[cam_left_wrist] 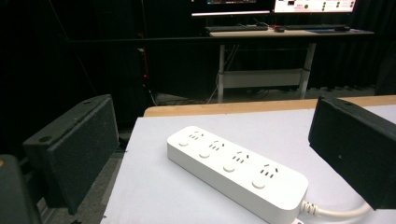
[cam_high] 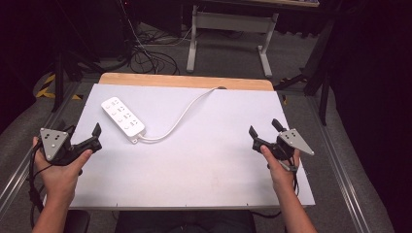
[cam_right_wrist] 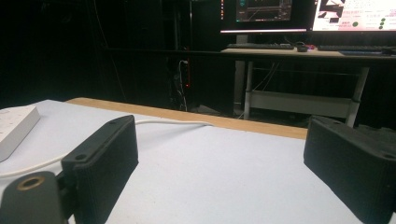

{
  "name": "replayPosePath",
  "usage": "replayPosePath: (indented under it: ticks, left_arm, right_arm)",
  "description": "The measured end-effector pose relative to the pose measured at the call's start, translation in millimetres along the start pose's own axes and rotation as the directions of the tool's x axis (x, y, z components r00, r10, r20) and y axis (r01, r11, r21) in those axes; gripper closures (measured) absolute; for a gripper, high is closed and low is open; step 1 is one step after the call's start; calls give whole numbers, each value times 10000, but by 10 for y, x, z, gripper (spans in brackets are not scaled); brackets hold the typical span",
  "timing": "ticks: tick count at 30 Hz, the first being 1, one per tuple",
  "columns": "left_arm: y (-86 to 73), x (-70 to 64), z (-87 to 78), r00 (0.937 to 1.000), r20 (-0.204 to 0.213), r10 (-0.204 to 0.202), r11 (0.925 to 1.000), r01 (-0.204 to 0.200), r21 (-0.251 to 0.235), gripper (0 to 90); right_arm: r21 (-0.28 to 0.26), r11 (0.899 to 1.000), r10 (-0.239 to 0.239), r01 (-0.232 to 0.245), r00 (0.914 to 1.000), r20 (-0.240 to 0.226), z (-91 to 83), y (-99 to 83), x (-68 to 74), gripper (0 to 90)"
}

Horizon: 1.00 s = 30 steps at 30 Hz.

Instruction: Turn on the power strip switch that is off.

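A white power strip (cam_high: 123,119) with several sockets lies at the back left of the white table top (cam_high: 209,165). Its white cable (cam_high: 182,115) curves away to the table's far edge. My left gripper (cam_high: 83,136) is held at the left edge, open and holding nothing, just short of the strip. In the left gripper view the power strip (cam_left_wrist: 233,168) lies between and beyond the wide-apart jaws of the left gripper (cam_left_wrist: 212,112). My right gripper (cam_high: 264,128) is open near the right edge, over bare table. In the right gripper view the right gripper (cam_right_wrist: 223,128) holds nothing, and the strip's end (cam_right_wrist: 14,128) shows far left.
A wooden strip (cam_high: 184,80) borders the table's far edge. Metal rails (cam_high: 340,160) run along both sides. Beyond stand a white-legged desk (cam_high: 228,29) with monitors (cam_right_wrist: 299,14) and loose cables on the floor (cam_high: 145,56). The room around is dark.
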<state>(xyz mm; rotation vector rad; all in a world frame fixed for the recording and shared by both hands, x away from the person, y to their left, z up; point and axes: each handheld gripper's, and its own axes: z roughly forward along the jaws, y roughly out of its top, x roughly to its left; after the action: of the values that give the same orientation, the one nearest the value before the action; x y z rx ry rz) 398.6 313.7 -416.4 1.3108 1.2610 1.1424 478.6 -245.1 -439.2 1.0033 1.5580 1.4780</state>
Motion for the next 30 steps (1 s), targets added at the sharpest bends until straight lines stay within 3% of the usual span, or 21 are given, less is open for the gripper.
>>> replayPosePath:
  ticks: [18, 30]
  left_arm:
    - [-16, -9, 12, 9998, 146, 160, 9999, -161, 34, 25]
    - [-22, 1, 14, 9997, 172, 185, 9998, -185, 49, 26]
  right_arm:
    - [-35, 10000, 14, -13, 9999, 114, -4, 3, -7, 86]
    - [-144, 9999, 18, -17, 10000, 64, -7, 5, -9, 12]
